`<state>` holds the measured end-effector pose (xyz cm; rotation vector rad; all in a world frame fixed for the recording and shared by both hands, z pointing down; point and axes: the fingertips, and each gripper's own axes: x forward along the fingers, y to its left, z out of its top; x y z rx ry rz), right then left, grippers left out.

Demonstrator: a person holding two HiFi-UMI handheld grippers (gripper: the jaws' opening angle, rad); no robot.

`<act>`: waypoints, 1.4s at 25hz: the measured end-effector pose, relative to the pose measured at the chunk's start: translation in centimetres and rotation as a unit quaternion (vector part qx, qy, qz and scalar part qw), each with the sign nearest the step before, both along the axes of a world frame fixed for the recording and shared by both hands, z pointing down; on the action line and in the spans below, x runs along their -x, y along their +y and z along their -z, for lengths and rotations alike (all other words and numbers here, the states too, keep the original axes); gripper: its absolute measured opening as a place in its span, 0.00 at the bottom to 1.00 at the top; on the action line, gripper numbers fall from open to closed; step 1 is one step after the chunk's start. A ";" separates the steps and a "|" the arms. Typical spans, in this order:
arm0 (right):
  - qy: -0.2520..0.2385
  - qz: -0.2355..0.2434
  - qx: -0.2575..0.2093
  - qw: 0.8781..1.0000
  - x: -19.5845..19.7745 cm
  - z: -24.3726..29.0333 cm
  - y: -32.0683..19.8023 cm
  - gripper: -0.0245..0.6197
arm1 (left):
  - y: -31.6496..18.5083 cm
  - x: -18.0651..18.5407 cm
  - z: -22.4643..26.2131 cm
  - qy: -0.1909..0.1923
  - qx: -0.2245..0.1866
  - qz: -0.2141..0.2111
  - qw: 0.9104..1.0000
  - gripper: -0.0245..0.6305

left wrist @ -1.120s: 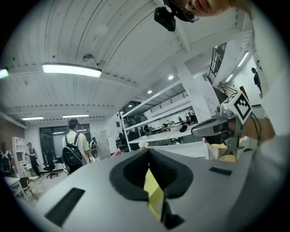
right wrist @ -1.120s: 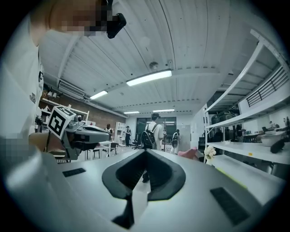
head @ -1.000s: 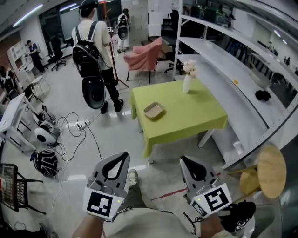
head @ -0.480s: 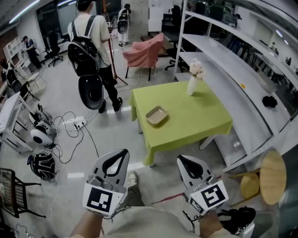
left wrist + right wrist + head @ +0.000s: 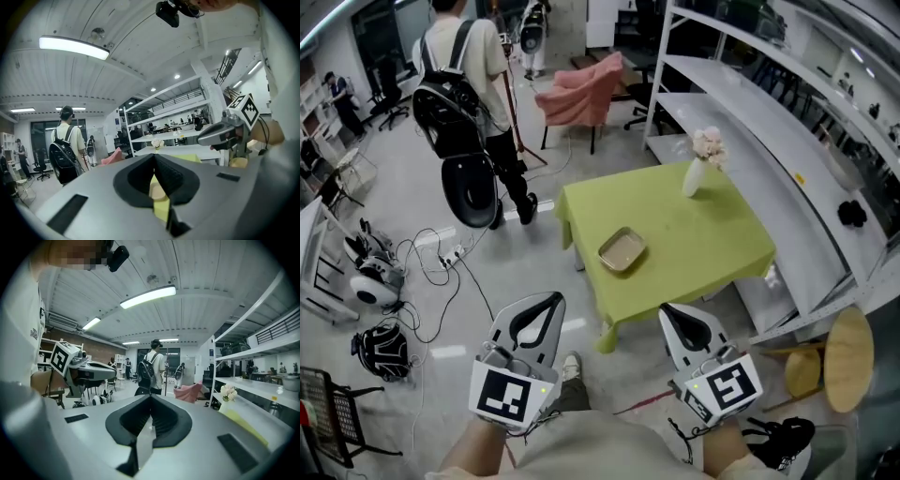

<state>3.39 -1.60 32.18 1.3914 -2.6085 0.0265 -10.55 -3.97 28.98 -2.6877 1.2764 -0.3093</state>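
**Approach to table, both claws empty**

Left gripper [image 5: 551, 300] and right gripper [image 5: 668, 310] are held low in front of me, side by side and level, over bare floor [image 5: 534, 272]. Each gripper view shows its jaws brought together at the tips with nothing between them. So both claws are closed and carry nothing.

The nearest work surface is the green table [image 5: 712, 234], ahead and slightly to the right, well apart from both grippers. On it a shallow tray [image 5: 622, 250] lies flat near the front left corner. I cannot tell if anything lies in it. A vase [image 5: 695, 176] with pale flowers stands upright near the far edge, well apart from the tray.

My judgement: this is the approach step, with no contact yet.

A next move would call for closing the gap to the table's near corner. The jaws would need to part before either gripper comes near the tray.

Around the scene: a person [image 5: 464, 75] with a backpack stands at far left, cables [image 5: 441, 253] lie on the floor to the left, and shelves [image 5: 750, 103] run along the right.
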 end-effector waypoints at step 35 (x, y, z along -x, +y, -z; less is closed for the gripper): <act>-0.009 -0.089 -0.011 0.996 -2.7 2.1 -21.1 0.05 | -21.8 0.0 0.1 -0.007 0.012 -0.029 0.999 0.05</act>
